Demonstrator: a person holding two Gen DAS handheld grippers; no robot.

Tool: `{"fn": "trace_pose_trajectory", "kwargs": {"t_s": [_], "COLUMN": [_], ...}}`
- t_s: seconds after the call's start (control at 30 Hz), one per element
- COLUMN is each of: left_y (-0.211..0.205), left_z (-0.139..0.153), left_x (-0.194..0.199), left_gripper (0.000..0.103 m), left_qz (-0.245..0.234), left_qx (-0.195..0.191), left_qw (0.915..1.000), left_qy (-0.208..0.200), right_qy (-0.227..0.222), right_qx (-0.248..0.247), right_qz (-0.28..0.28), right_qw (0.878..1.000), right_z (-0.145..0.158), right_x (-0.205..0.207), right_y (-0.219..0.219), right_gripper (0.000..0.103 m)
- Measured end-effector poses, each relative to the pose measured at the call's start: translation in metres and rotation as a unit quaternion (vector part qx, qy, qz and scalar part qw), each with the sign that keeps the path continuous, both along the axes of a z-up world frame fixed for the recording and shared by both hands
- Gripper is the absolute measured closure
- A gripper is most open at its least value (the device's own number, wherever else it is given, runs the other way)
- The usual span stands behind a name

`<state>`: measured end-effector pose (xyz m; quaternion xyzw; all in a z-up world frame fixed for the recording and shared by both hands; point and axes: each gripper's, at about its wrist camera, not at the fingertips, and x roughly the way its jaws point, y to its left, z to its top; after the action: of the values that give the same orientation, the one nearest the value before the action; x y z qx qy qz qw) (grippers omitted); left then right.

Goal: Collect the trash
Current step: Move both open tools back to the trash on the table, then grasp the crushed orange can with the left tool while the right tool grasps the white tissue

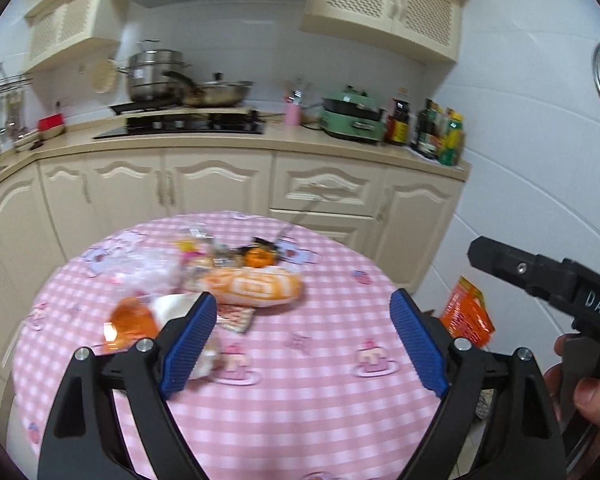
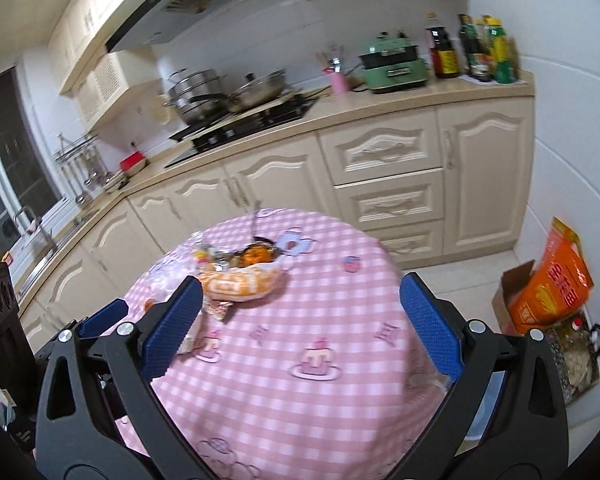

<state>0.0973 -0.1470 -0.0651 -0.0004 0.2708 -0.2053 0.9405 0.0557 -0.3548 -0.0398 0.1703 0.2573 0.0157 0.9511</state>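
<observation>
While both my hands hang over the pink table (image 1: 300,400), I am only getting ready to pick up trash. My left gripper (image 1: 302,340) is spread wide with nothing in it. My right gripper (image 2: 300,328) is spread wide and empty too. The trash sits in one pile at the far side of the table. I count one orange-and-white wrapper (image 1: 256,286), one orange cup (image 1: 130,320) and one little printed packet (image 1: 236,316). Next I think I must reach forward and pinch one piece.
</observation>
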Motion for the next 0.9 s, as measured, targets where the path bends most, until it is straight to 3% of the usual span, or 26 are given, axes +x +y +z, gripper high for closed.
{"fn": "trace_pose_trajectory", "kwargs": {"t_s": [0.2,0.53,0.7,0.9], "left_y": [0.047,0.112,0.121,0.108], "left_z": [-0.008,-0.046,-0.058,-0.072], "left_x": [0.0,0.014,0.024,0.03], "left_gripper": [0.017,0.017,0.017,0.017], "left_qz": [0.036,0.098,0.095,0.057], "left_qx": [0.016,0.052,0.076,0.114], "left_qw": [0.9992,0.9936,0.9923,0.9916], "left_qy": [-0.003,0.023,0.026,0.022], "right_qy": [0.0,0.027,0.044,0.06], "right_qx": [-0.002,0.0,0.003,0.003], "right_qz": [0.028,0.071,0.081,0.088], "right_qw": [1.0,0.997,0.996,0.994], "right_z": [0.002,-0.02,-0.035,-0.045], "right_x": [0.013,0.035,0.047,0.059], "right_y": [0.038,0.075,0.086,0.093], "right_gripper": [0.006,0.006,0.006,0.006]}}
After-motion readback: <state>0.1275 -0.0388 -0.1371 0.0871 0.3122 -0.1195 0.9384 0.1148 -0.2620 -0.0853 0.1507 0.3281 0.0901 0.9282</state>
